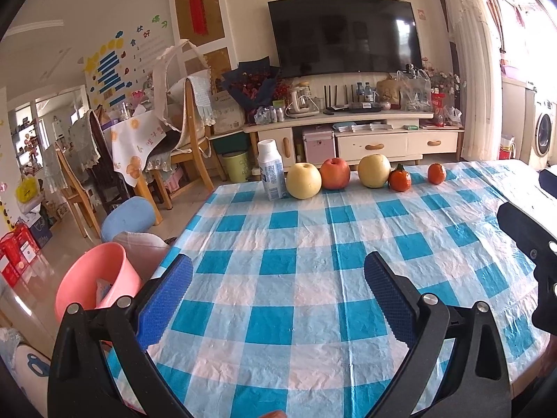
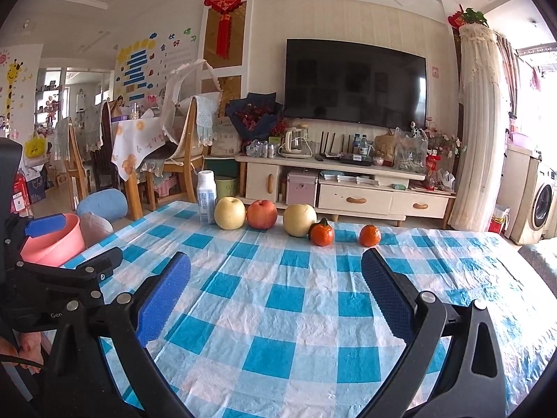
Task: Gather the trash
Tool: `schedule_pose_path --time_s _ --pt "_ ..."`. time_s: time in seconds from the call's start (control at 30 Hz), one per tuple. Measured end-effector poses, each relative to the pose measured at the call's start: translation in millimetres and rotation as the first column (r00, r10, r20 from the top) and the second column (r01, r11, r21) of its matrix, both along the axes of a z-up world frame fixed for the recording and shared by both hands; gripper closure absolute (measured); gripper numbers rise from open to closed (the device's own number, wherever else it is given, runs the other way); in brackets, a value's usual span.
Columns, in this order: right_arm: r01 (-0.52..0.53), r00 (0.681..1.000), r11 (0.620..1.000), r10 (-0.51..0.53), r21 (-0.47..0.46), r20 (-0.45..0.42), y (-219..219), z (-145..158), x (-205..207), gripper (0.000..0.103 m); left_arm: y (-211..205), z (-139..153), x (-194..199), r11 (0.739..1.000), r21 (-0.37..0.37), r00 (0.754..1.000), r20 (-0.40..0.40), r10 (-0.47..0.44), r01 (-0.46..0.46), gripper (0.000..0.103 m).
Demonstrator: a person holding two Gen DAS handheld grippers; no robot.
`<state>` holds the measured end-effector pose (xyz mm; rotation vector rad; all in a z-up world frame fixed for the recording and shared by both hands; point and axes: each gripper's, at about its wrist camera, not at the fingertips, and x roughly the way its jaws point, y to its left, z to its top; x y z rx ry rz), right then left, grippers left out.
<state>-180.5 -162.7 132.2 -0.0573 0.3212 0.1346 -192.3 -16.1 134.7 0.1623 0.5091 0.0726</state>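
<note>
Left gripper (image 1: 278, 292) and right gripper (image 2: 276, 287), both spread wide and empty, hover above the checked table (image 1: 296, 261). Along its far edge stand one white bottle (image 1: 271, 170), two pears (image 1: 303, 180), one apple (image 1: 335, 173) and two tangerines (image 1: 399, 179). One pink bin (image 1: 94, 282) sits off the left edge.

Crinkled glossy plastic tablecloth (image 1: 296, 278); smooth pink plastic bin (image 1: 94, 278); matt black tongs (image 1: 278, 299).

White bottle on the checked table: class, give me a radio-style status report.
Left tongs open, empty. Right tongs open, empty. White bottle upright at far edge, touching a yellow pear. Pink bin beside table; path clear.
</note>
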Motion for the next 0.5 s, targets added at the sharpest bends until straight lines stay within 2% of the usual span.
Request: schedule_pose_path --time_s 0.5 --pt "-0.014 0.999 1.000 0.013 -0.016 -0.048 6 -16 16 0.004 -4 -18 18 1.000 -0.009 1.000 -0.008 -0.007 0.006 0.005"
